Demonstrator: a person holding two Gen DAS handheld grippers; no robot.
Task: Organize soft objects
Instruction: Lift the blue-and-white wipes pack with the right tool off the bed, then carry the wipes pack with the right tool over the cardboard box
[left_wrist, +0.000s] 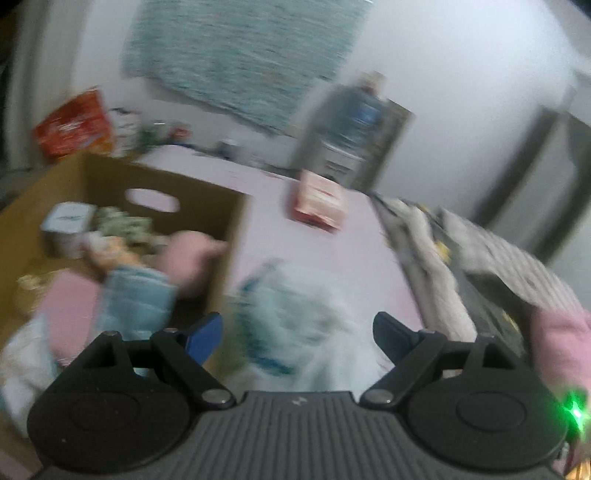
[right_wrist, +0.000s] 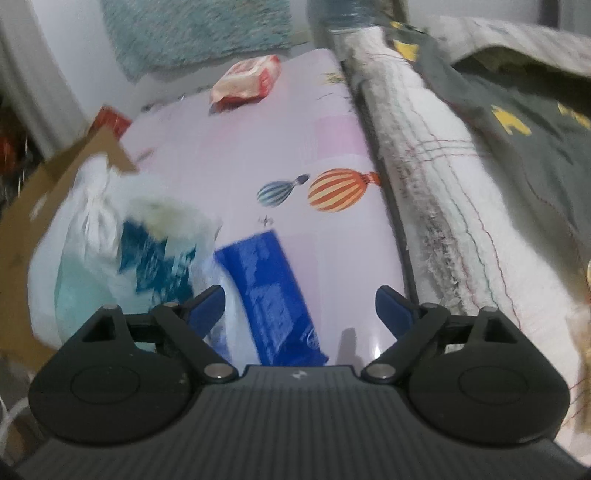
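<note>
Blur over both wrist views, so outlines only. Left hand-held gripper (left_wrist: 297, 338) with jaws wide apart and nothing between the pads; right hand-held gripper (right_wrist: 299, 308) likewise spread, clamped on nothing. Soft white plastic bag with teal print (right_wrist: 122, 243) lying on the pale pink balloon-print bed sheet (right_wrist: 258, 147), pressed up against the outer wall of the brown cardboard box (left_wrist: 155, 177). Just beside the bag, towards the folded blankets, a flat blue plastic-wrapped pack (right_wrist: 273, 288), long axis running away from the right gripper and slightly to picture-left. Bag straight ahead of and below the left gripper, off to the left of the right one; pack nearly centred between the right jaws. Judged from that: left hand better placed for the bag, right for the pack, jaws across its short width. Box already holding pink and light blue soft things (left_wrist: 136, 299). Farther up the sheet, well apart, a red and white soft packet (right_wrist: 245, 81).
</note>
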